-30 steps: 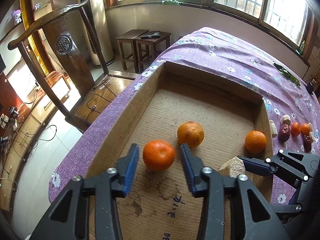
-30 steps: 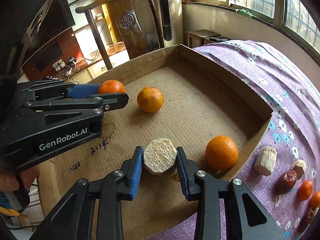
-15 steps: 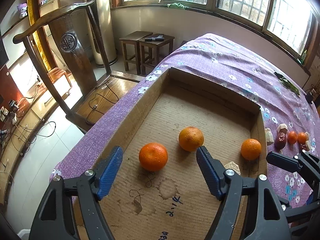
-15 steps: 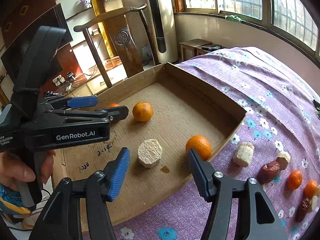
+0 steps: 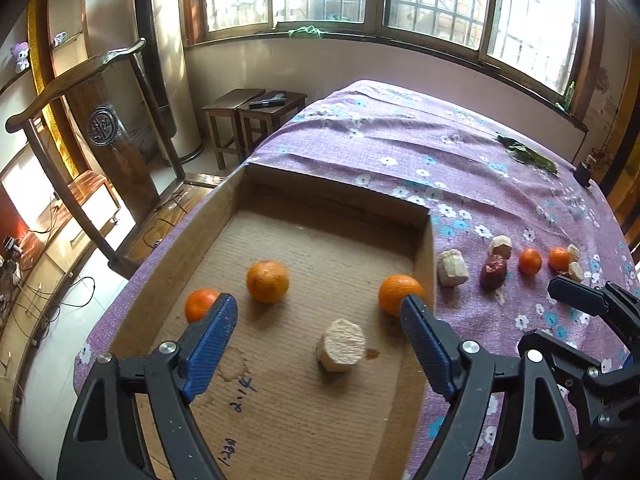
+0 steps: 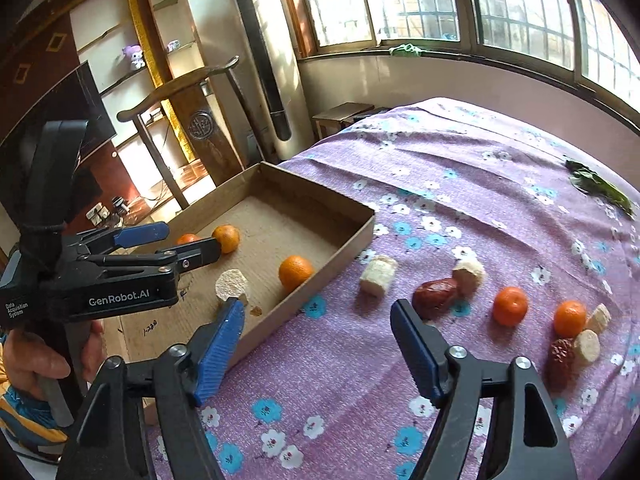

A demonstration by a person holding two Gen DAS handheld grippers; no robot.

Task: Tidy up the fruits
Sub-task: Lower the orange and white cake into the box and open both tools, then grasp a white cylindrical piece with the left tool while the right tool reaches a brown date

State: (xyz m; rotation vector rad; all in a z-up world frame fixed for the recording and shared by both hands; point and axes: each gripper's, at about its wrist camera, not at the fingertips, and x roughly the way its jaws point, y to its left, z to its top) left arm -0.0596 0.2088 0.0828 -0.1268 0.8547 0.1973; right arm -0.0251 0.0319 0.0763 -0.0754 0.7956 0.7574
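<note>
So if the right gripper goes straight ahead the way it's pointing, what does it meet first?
Probably bare purple tablecloth. The right gripper, jaws opening and empty, aims between the cardboard box and the red date; depth is uncertain.

box (image 5: 428, 248): on your table (image 5: 400, 152), at its left edge
in box: three oranges (image 5: 267, 281), one cut chunk (image 5: 341, 345) nearest you
right of box, on cloth: chunk (image 6: 378, 274), then date (image 6: 435, 292) touching a chunk, then two oranges (image 6: 509, 305)
far right: date (image 6: 562, 356) beside two chunks
chair (image 5: 100, 132): left of table
stools (image 5: 256, 108): behind table
</note>
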